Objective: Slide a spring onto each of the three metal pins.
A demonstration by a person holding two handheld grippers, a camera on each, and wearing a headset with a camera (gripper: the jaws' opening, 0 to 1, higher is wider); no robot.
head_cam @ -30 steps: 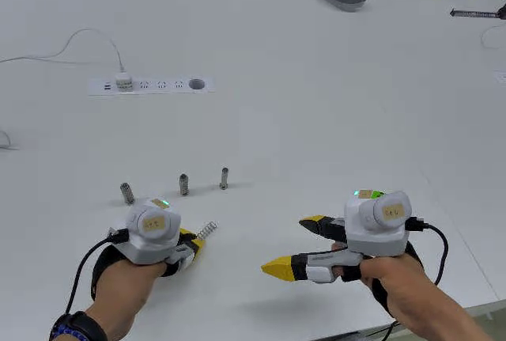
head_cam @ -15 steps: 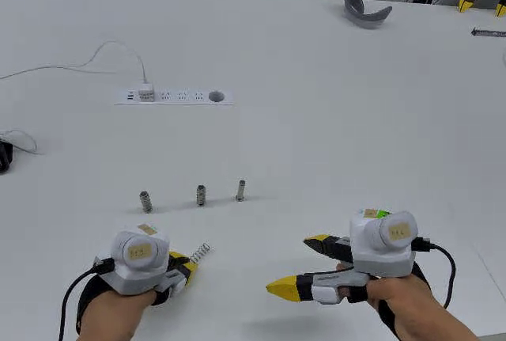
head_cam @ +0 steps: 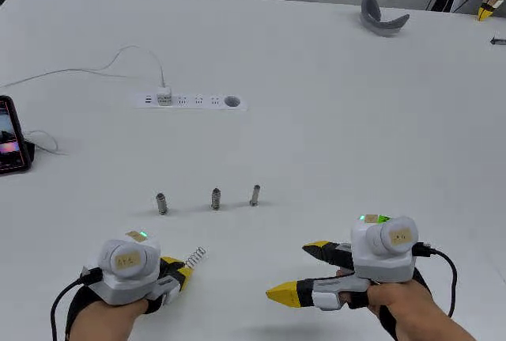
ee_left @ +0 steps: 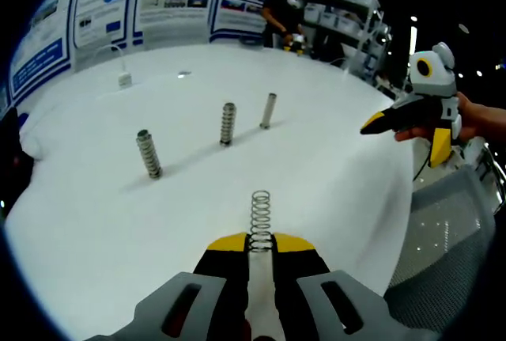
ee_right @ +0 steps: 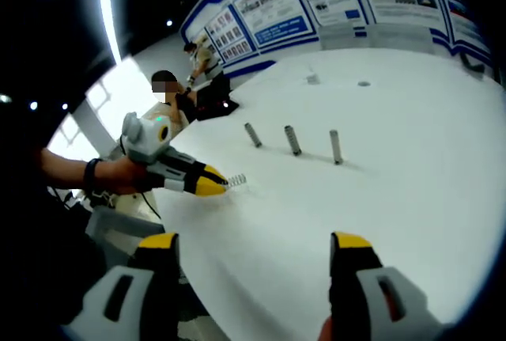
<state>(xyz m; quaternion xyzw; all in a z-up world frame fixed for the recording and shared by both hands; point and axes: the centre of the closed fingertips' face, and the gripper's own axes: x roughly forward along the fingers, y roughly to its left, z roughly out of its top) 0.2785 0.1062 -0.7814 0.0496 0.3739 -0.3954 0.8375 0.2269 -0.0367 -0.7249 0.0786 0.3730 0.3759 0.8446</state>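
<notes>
Three short metal pins stand in a row on the white table. The left pin (head_cam: 161, 203) (ee_left: 148, 153) and the middle pin (head_cam: 216, 198) (ee_left: 228, 124) each carry a spring. The right pin (head_cam: 254, 195) (ee_left: 269, 111) is bare. My left gripper (head_cam: 183, 265) (ee_left: 260, 241) is shut on a small spring (head_cam: 194, 258) (ee_left: 260, 214), which sticks out from its yellow tips, in front of the pins. My right gripper (head_cam: 304, 270) (ee_right: 249, 242) hangs open at the lower right with nothing between its jaws. In the right gripper view the three pins (ee_right: 292, 140) stand ahead.
A white power strip (head_cam: 190, 101) with a plugged-in cable lies beyond the pins. A phone (head_cam: 8, 135) sits at the table's left edge. A grey curved object (head_cam: 383, 13) rests at the far right. Another person's grippers (head_cam: 490, 10) show at the top right corner.
The head camera has drifted, shifting the whole scene right and down. My left gripper with the spring has drawn back a little toward the near edge. The right gripper barely moved.
</notes>
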